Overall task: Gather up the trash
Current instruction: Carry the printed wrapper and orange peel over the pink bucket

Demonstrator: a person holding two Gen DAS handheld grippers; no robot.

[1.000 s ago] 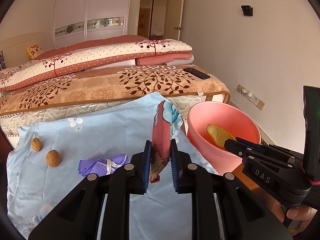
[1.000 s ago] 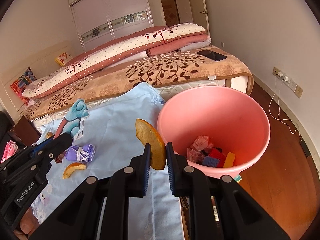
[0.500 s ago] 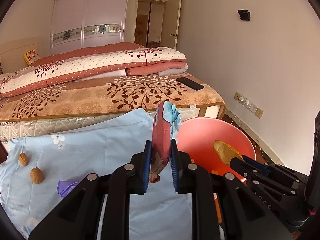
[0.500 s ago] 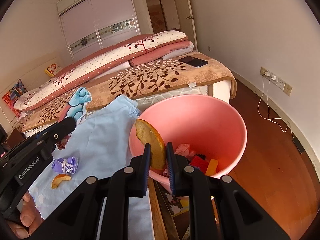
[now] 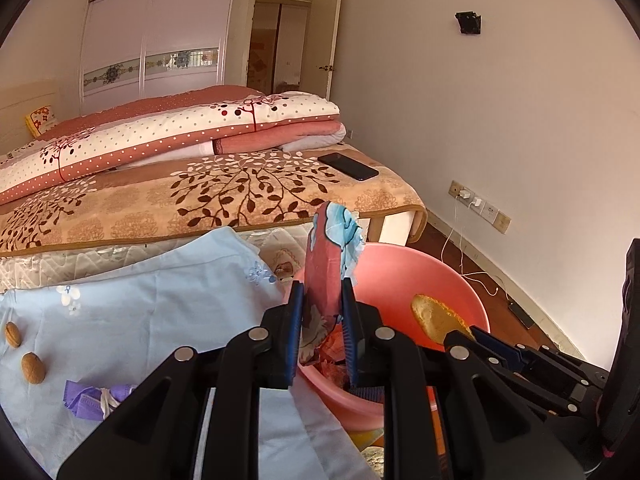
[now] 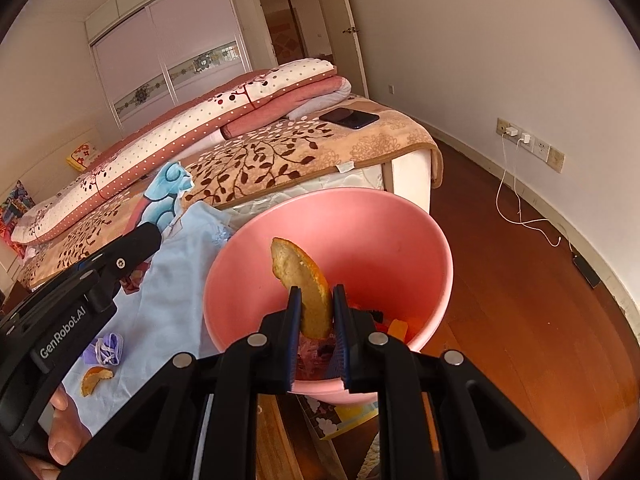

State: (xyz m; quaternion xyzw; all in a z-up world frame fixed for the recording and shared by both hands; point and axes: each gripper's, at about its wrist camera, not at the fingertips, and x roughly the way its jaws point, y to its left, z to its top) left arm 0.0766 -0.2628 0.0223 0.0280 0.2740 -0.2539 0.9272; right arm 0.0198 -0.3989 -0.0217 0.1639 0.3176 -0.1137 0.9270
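Note:
My left gripper [image 5: 322, 300] is shut on a red and blue snack wrapper [image 5: 326, 256] that stands up between its pads, at the near left rim of the pink bin [image 5: 400, 276]. My right gripper [image 6: 314, 300] is shut on a curved piece of orange peel [image 6: 302, 280], held over the open mouth of the pink bin [image 6: 380, 236]. Colourful scraps lie at the bottom of the bin. In the right wrist view the left gripper [image 6: 148, 236] with the wrapper [image 6: 168, 196] shows at the left. The peel [image 5: 438, 318] also shows over the bin in the left wrist view.
On the light blue cloth [image 5: 160, 304] lie two walnuts [image 5: 33, 367], a purple crumpled mask [image 5: 94, 398] and another peel piece [image 6: 94, 378]. A bed [image 5: 224, 196] with a phone [image 5: 348, 166] lies beyond. Wooden floor [image 6: 532, 300] and a charger cable [image 6: 520, 216] are on the right.
Both grippers moved right, from over the blue cloth toward the pink bin. The peel now hangs over the bin's inside, and the wrapper has reached the bin's rim.

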